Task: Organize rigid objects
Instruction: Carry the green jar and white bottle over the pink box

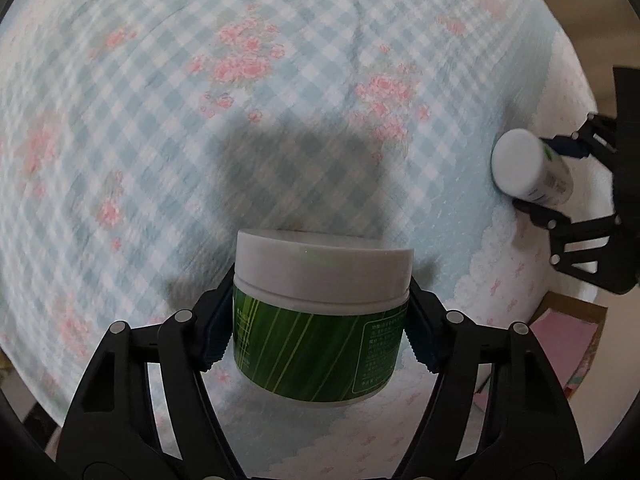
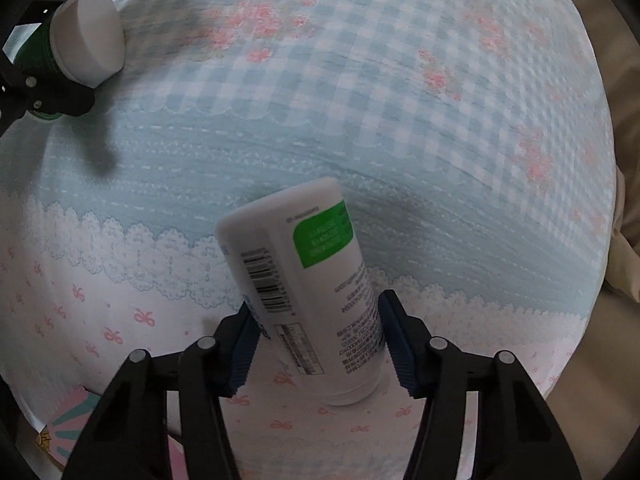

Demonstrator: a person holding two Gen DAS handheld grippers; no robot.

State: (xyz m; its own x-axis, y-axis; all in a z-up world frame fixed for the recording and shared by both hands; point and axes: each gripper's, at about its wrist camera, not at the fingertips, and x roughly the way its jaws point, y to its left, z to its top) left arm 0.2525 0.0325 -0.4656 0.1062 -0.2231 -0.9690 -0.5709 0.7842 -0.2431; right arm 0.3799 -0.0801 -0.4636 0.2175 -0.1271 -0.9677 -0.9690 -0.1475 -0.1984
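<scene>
My left gripper (image 1: 320, 344) is shut on a round green jar with a white lid (image 1: 320, 312) and holds it above the bed. The jar also shows at the upper left of the right wrist view (image 2: 86, 28). My right gripper (image 2: 316, 344) is shut on a white bottle with a green label (image 2: 304, 280), tilted with its far end leaning left. The bottle and right gripper show at the right edge of the left wrist view (image 1: 528, 168), above the bed's white border.
The bed is covered with a blue-and-white checked sheet with pink flowers (image 1: 240, 80) and a white lace-edged border with pink bows (image 2: 120, 320). A pink box (image 1: 576, 344) sits beside the bed. A beige surface (image 2: 624, 200) lies past the bed's right edge.
</scene>
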